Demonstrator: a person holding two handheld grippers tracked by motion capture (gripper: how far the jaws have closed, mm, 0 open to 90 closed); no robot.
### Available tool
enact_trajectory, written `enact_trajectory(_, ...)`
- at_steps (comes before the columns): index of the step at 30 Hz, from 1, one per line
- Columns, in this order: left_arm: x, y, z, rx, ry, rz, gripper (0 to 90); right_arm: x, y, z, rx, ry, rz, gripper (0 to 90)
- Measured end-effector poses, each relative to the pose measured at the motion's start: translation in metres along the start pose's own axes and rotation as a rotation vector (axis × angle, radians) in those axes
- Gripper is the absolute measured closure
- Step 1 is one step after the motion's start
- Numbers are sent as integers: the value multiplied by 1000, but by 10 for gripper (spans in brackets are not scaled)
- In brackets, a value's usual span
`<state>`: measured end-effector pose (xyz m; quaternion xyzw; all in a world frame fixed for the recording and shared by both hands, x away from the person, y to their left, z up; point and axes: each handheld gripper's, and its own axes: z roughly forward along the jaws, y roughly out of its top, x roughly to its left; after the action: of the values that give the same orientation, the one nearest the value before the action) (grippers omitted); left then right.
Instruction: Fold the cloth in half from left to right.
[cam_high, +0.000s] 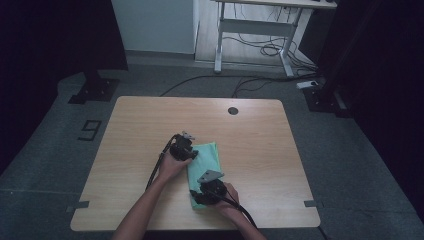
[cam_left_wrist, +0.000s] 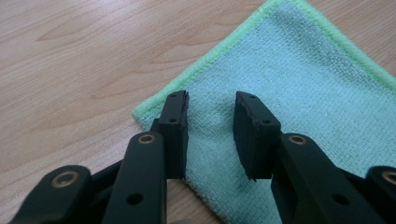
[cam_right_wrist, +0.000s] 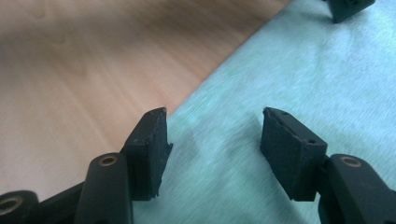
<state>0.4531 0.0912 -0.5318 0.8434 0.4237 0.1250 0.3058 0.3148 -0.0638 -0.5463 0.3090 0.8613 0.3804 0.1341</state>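
A folded light-green cloth (cam_high: 209, 159) lies flat on the wooden table (cam_high: 250, 135), near its front middle. My left gripper (cam_high: 190, 152) sits at the cloth's far left corner. In the left gripper view its jaws (cam_left_wrist: 211, 100) stand apart over that corner of the cloth (cam_left_wrist: 303, 93), with nothing pinched between them. My right gripper (cam_high: 201, 192) is over the cloth's near end. Its jaws (cam_right_wrist: 212, 112) stand wide apart just above the cloth (cam_right_wrist: 289, 70) beside its left edge. A jaw of the other gripper (cam_right_wrist: 348, 9) shows at the top right of the right gripper view.
A round cable hole (cam_high: 233, 110) sits near the table's far edge. Bare wood (cam_left_wrist: 70, 70) lies left of the cloth. Behind the table stand a white desk frame (cam_high: 255, 35) and loose cables (cam_high: 270, 50) on the floor. Dark stands flank both sides.
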Motion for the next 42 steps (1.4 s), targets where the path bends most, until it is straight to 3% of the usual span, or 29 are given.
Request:
enact_trajectory(13,0,0,0,-3,-3,-12,652,16,-18,-15,-22,40,-32,420)
enact_trajectory(17,-2,3,-2,3,27,8,618,16,-19,-15,-33,37,-20,417)
enact_trajectory(23,2,-1,-25,-33,11,-12,652,16,-20,-15,-40,37,-16,417)
enact_trajectory(26,1,-7,-31,-22,5,-1,676,16,-20,-15,-39,36,-16,416)
enact_trajectory(31,-3,-11,-18,42,34,23,693,17,-21,-15,-43,27,-6,413)
enact_trajectory(42,1,1,-2,21,5,6,705,16,-17,-11,-45,-10,41,416)
